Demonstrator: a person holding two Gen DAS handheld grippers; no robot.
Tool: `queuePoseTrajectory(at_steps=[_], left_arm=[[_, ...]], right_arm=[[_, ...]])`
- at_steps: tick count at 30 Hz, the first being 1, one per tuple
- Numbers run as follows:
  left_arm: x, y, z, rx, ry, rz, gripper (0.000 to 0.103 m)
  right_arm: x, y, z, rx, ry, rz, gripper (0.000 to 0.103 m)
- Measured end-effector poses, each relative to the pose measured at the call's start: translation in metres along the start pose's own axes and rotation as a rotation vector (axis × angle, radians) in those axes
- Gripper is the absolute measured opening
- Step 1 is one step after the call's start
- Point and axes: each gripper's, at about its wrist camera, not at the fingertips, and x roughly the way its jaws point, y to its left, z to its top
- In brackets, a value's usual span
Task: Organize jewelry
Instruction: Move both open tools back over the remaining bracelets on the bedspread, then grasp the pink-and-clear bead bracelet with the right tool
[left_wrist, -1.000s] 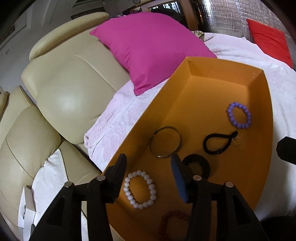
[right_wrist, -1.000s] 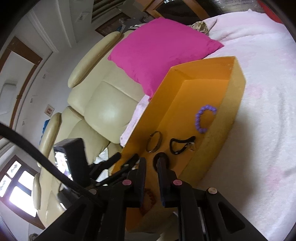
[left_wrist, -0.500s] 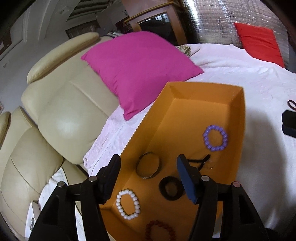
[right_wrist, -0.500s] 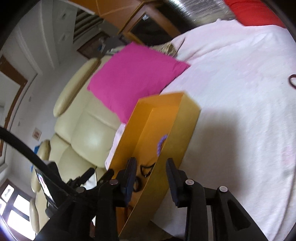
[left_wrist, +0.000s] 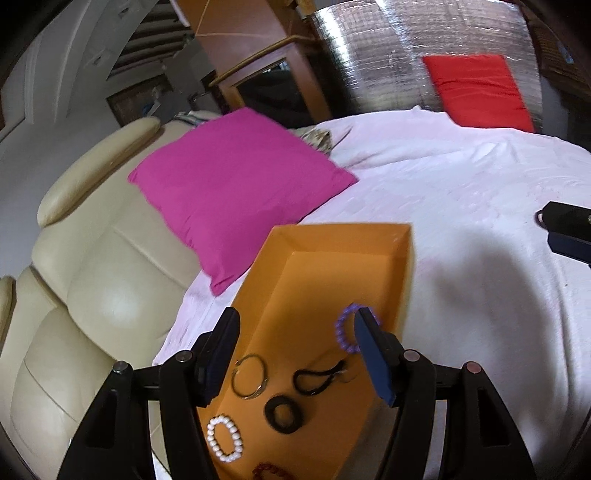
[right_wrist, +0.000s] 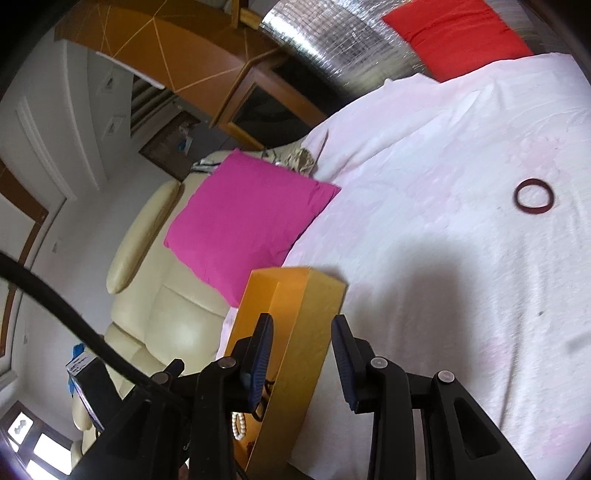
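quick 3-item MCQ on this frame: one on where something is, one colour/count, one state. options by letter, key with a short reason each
1. Where does the dark red ring lie?
A. inside the orange box
B. on the white bedspread, outside the box
C. on the pink pillow

2. What colour is the beaded bracelet partly hidden behind a finger of the left gripper?
A. purple
B. green
C. yellow

3. What is between the fingers of the right gripper?
A. the white bead bracelet
B. the dark red ring
C. nothing held

Key: 1 B, the ring sits alone on the bedspread, far from the orange box. 2 A, the purple bracelet shows in the left wrist view. 3 C, the pads stand apart and grip nothing.
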Motion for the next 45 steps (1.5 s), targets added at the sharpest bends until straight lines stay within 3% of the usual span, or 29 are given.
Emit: queuePoseTrajectory(at_steps=[15, 30, 37, 45], left_arm=[[-0.026, -0.076, 0.041, 0.084, -0.075, -0.114, 0.065], [-0.03, -0.142, 0.065, 0.104, -0.083, -0.206, 0.065], [-0.016, -0.174, 0.077, 0.095, -0.069, -0.252, 0.065], [0.028, -0.214, 0.086, 0.03, 0.018, -0.317, 0.065]], right_arm=[[-0.056, -0.038, 0.031, 0.058, -0.125, -0.062, 0.036], [-0.127, -0.098, 0.057, 0.139, -0.235, -0.178, 0.036], [-0.16, -0.139, 0.067, 0.191, -0.274, -0.245, 0.036], [-0.195, -0.203, 0.091, 0.288, -0.297, -0.371, 0.036]])
